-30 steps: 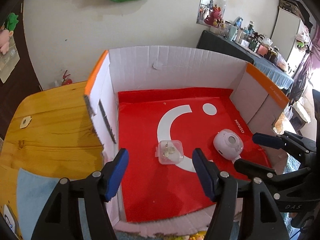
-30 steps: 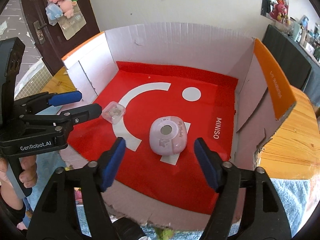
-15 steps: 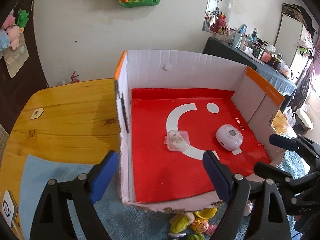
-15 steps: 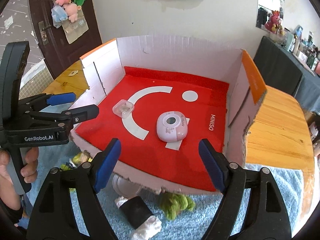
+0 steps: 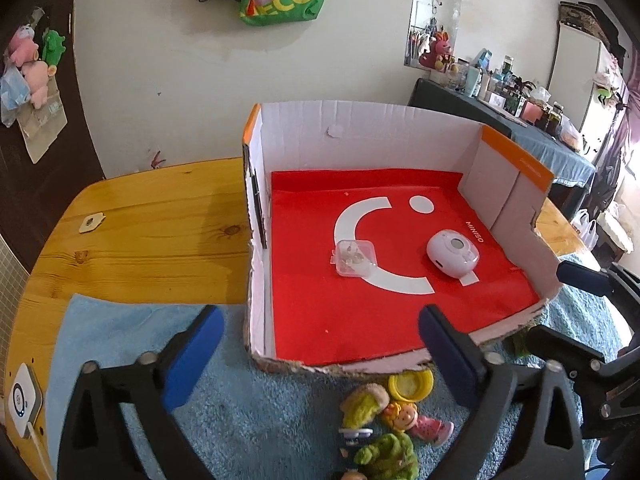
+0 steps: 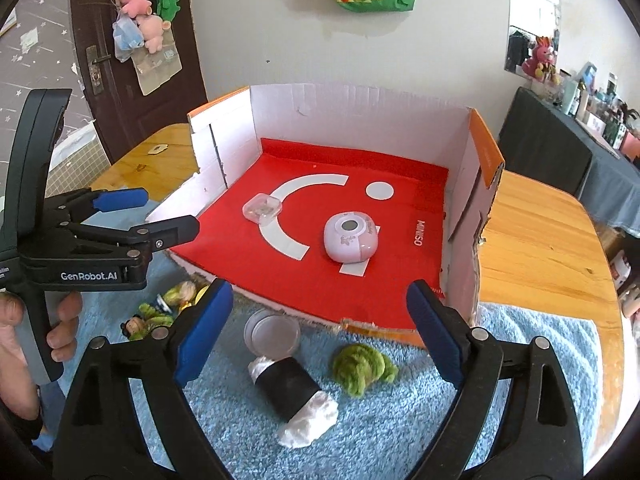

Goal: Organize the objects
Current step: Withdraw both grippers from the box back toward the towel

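Both grippers, left gripper (image 5: 320,354) and right gripper (image 6: 320,330), backed off opening, empty; clear case (image 5: 355,258) and pink device (image 6: 351,242) ahead.

Right gripper (image 6: 318,332) jaws opening, empty, above blue towel (image 6: 400,420); clear case (image 6: 262,209) and pink device (image 6: 351,237) lie in cardboard box (image 6: 360,120).

Clear plastic case (image 5: 354,258): contents too small to identify. Green plush toy (image 5: 386,456) cut off by bottom edge, left wrist view. Person's hand (image 6: 24,328) partly cut by left edge, right wrist view. Far counter (image 5: 516,120): items too small to tell apart.
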The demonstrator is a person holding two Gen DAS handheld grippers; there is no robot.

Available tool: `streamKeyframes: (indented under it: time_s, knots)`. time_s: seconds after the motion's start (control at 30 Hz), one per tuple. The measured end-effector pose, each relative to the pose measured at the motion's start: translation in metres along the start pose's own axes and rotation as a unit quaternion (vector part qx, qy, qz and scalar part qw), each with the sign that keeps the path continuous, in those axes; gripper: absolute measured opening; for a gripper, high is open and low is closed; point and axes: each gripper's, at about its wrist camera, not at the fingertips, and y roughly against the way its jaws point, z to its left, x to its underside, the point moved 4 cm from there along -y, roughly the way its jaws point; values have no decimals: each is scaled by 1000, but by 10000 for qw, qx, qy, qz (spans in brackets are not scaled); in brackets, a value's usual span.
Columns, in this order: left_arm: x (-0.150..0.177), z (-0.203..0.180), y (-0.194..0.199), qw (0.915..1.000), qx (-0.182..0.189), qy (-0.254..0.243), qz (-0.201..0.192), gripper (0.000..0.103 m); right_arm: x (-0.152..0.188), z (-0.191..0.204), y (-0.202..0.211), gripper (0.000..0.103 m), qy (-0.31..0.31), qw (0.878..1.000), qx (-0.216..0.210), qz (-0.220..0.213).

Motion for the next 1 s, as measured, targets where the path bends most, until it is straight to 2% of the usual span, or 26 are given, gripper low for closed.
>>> streamKeyframes:
  time_s: [0.37, 1.0]
  knots:
    - [13, 1, 13, 10000, -57, 23, -58, 103, 19, 0, 9, 92, -161, 9998, -73, -10]
    - [41, -6, 24, 9999, 122, 7, 18, 103, 44, 2, 10, 92, -281, 9995, -106, 140]
